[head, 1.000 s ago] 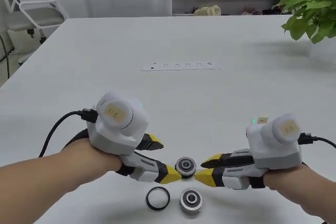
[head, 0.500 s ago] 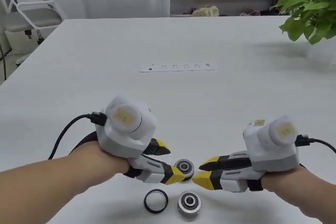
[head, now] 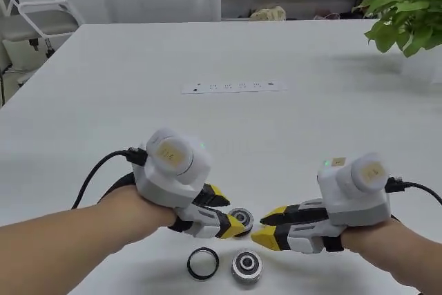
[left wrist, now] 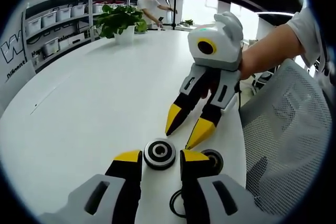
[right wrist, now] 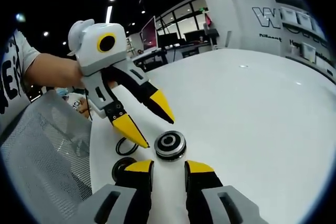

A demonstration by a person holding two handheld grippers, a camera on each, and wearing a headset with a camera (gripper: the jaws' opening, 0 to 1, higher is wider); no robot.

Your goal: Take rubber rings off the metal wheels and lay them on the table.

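White table (head: 311, 136) in an office, flat power strip (head: 226, 87) lying mid-table, potted plant (head: 404, 5) at the far right corner, white chair (head: 34, 12) off the far left edge, shelves with bins along the wall in the left gripper view. Both grippers sit low at the near edge of the table, tips pointing at each other. Left gripper (head: 235, 215) has its jaws parted and set either side of a metal wheel (head: 241, 217) that lies flat on the table. In the left gripper view the wheel (left wrist: 159, 152) sits right between the yellow tips of the left gripper (left wrist: 160, 157), with a thin gap beside one tip, so it is bracketed, not visibly clamped. The wheel shows a dark outer band around a bright hub. Right gripper (head: 261, 228) is just beside the wheel on the opposite side, jaws spread, nothing between them. In the right gripper view the wheel (right wrist: 169, 145) lies just ahead of the right gripper (right wrist: 169, 167). Nearer the person, a second wheel (head: 246, 265) lies flat on the table, and a loose black rubber ring (head: 203, 263) lies just beside it, apart from it and from both grippers.
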